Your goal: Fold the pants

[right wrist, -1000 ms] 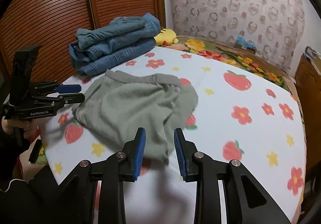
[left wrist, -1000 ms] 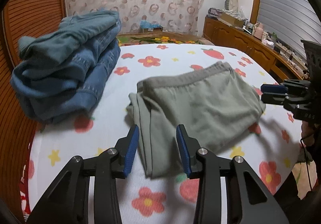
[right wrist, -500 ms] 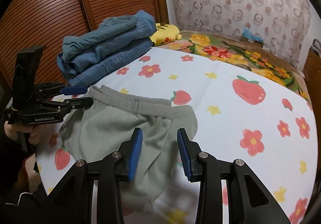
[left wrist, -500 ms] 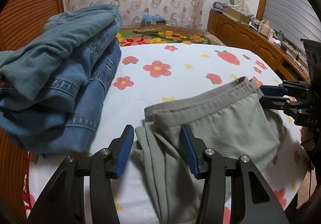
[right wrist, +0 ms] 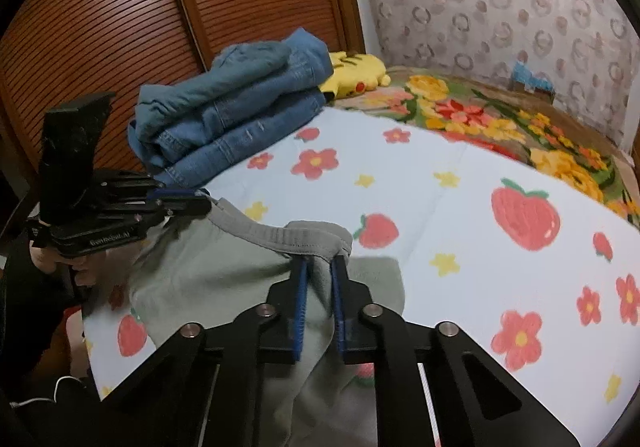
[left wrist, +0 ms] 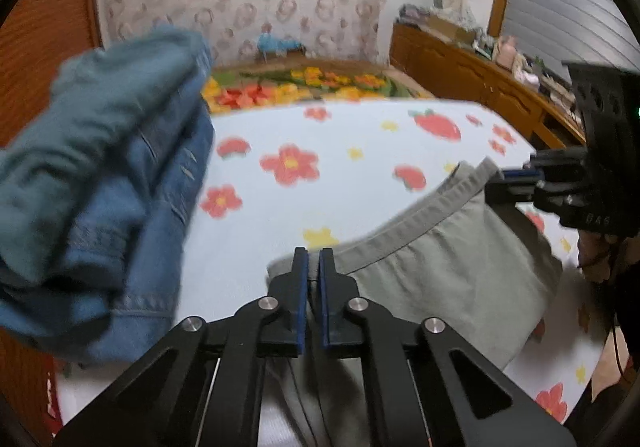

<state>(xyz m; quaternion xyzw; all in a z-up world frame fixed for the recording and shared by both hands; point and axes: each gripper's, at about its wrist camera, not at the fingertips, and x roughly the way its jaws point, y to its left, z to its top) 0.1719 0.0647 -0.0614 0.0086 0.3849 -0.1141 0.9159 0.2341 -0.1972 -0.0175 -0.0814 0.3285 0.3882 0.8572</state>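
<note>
Your left gripper (left wrist: pixel 313 259) is clamped on the grey pants (left wrist: pixel 452 279) at one waistband corner; your right gripper (right wrist: pixel 320 267) pinches the other.

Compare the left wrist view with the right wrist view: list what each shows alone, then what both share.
Left wrist only: a wooden sideboard cluttered with small items, and a slatted blind.

Right wrist only: a yellow plush toy behind the jeans, and a slatted wooden door.

Both: the grey pants, pinched at the waistband by the left gripper and right gripper, the folded jeans, the flowered sheet.
</note>
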